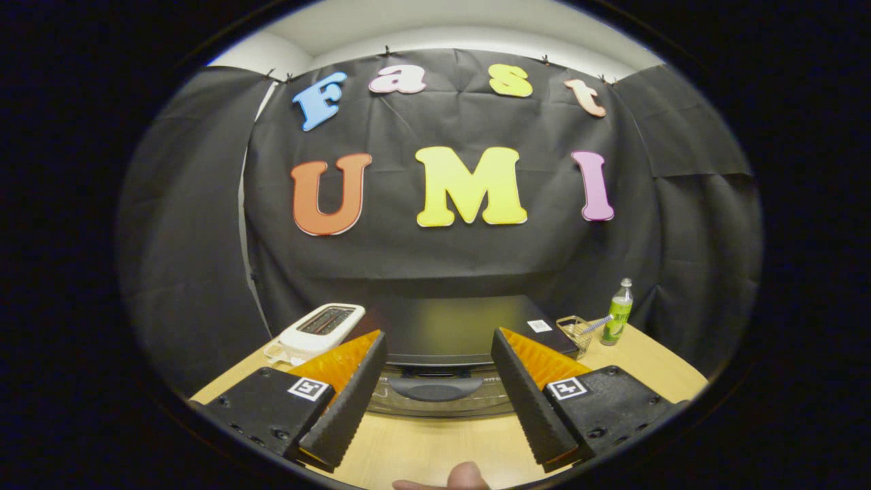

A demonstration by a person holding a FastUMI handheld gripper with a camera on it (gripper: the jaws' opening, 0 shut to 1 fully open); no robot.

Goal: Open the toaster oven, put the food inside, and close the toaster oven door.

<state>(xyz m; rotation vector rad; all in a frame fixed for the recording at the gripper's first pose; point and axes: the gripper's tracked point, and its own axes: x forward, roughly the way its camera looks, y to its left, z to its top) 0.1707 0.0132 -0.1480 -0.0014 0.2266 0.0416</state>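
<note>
A black toaster oven [452, 327] stands on the wooden table [422, 446], seen from above and in front. Its glass door is shut, with the dark handle [435, 388] just ahead of and between my fingers. My gripper [439, 344] is open, fingers spread wide to either side of the handle and touching nothing. No food is visible between the fingers.
A white slot toaster [321, 328] sits left of the oven. To the oven's right are a small wire basket [577, 331] and a green bottle [617, 313]. A fingertip [466, 476] shows at the near table edge. Black cloth walls the booth behind.
</note>
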